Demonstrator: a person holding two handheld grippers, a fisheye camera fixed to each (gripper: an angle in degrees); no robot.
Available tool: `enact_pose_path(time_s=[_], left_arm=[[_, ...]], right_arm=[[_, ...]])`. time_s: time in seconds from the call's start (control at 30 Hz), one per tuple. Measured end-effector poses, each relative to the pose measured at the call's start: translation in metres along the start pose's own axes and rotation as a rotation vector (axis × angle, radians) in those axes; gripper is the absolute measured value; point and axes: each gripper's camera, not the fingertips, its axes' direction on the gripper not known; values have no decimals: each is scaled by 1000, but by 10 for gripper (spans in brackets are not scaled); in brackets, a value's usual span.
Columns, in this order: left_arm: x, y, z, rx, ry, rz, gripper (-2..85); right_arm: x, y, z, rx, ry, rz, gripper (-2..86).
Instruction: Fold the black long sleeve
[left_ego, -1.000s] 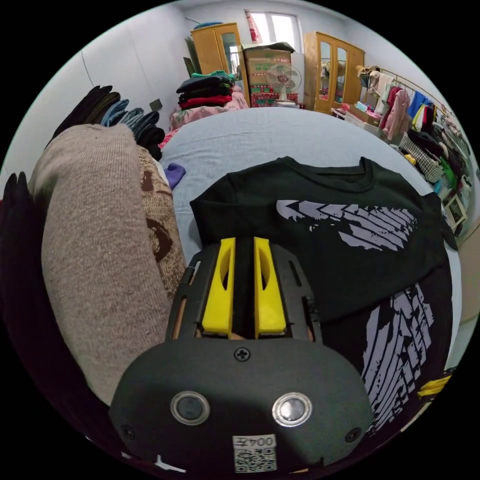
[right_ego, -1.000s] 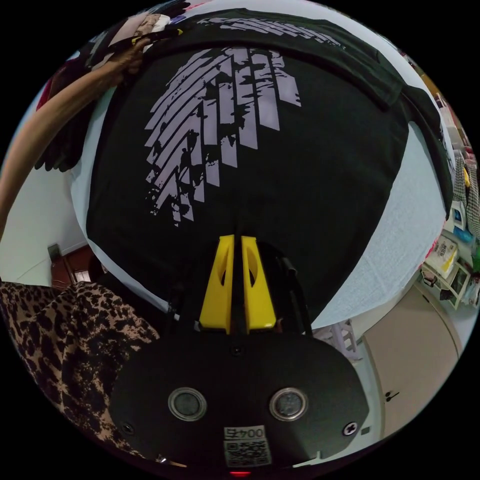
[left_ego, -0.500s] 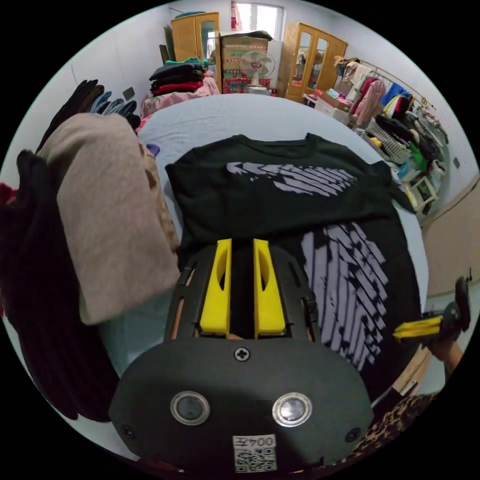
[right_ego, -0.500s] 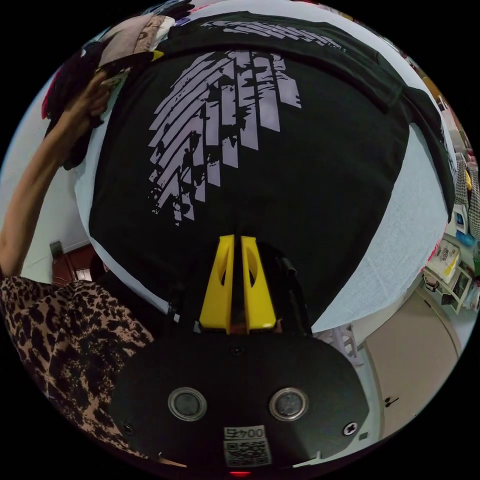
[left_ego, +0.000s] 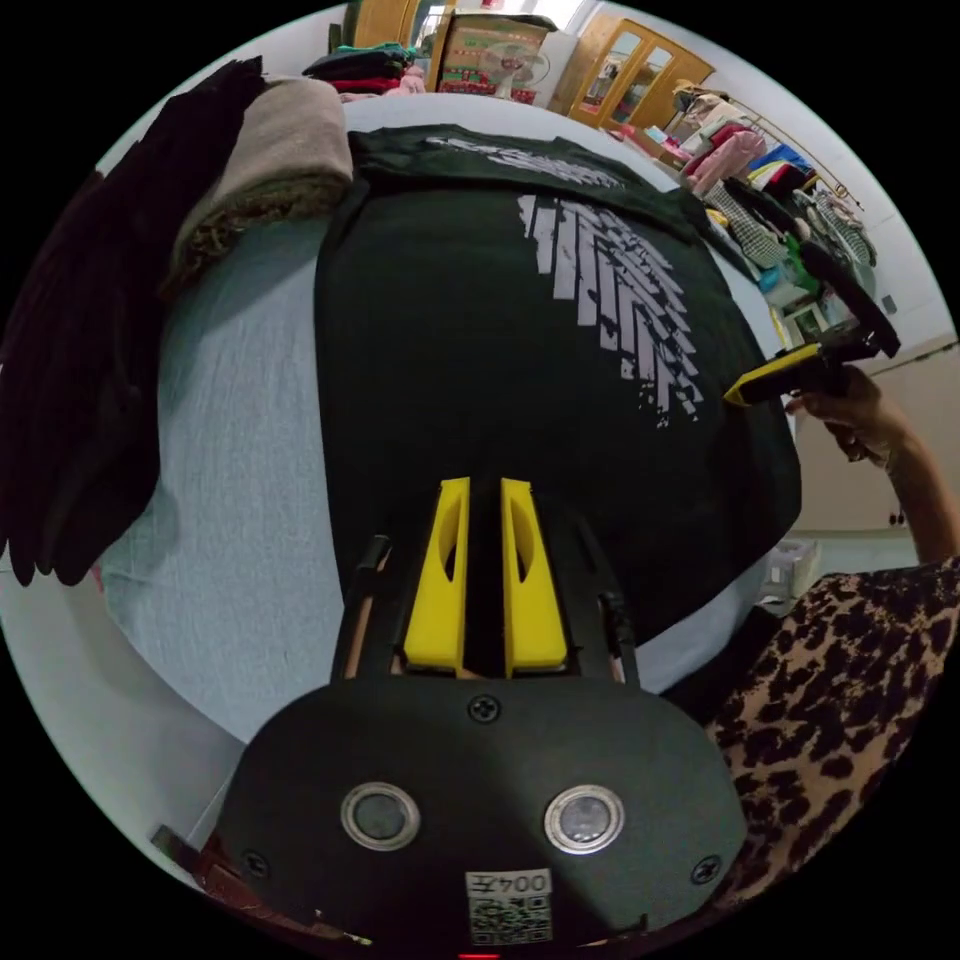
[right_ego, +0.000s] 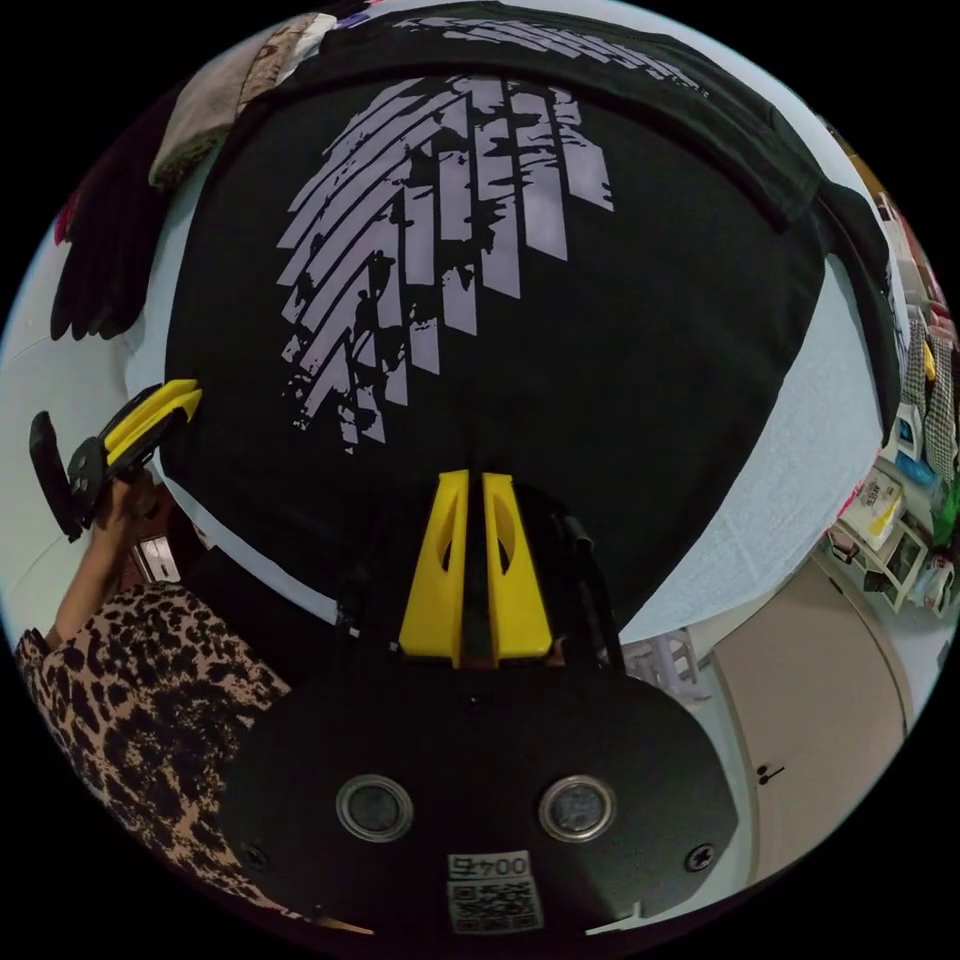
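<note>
Left gripper view: black long sleeve (left_ego: 480, 330) lies flat on the bed (left_ego: 230, 420), pale striped graphic up, no readable text. Left gripper (left_ego: 485, 490) and right gripper (right_ego: 470, 485) fingers nearly together, gripping nothing.

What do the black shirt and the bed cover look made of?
Shirt: seemingly soft matte knit, likely cotton jersey; it lies limp, with a flat, cracked-looking pale print. Bed cover: pale woven-looking cloth with fine visible texture and no sheen.
</note>
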Motion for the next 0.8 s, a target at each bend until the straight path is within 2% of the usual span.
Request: enact_pose_path(time_s=[0.13, 0.43, 0.8], left_arm=[[10, 6, 0, -5, -42, 12, 28], [44, 25, -1, 4, -127, 86, 23], [66, 43, -2, 11, -111, 104, 23]], right_arm=[[-8, 0, 1, 8, 21, -3, 34], [-1, 11, 6, 93, -96, 4, 34], [-18, 3, 10, 61, -63, 86, 37]])
